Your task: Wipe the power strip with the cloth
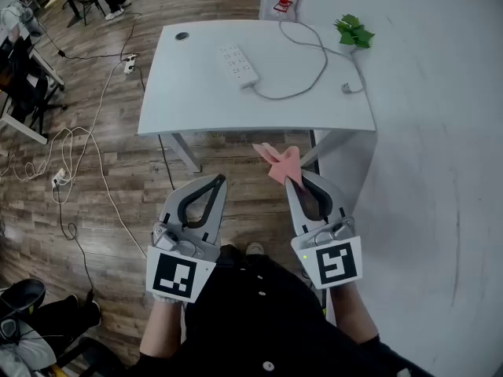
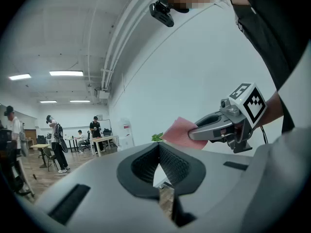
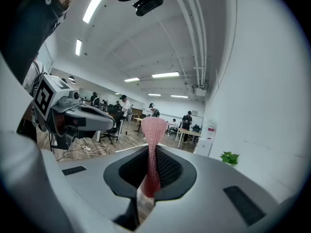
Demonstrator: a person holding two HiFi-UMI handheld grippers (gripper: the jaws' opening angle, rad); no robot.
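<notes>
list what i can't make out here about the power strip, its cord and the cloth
- Power strip: shown in the head view only, too small to tell dirt or socket details; neither gripper view shows it.
- Cord: its plug end is too small to make out.
- Cloth: in the right gripper view its lower end is hidden between the fingers, so its full size is unclear.

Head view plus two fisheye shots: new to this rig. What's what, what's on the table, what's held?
No robot: a person holds a two-jaw gripper in each hand. The head view looks down from their head; the other two come from cameras riding on each gripper, looking along its jaws. The left gripper is shut, empty. The right gripper is shut on a pink cloth. Ahead, a white table carries a white power strip and its cable.
</notes>
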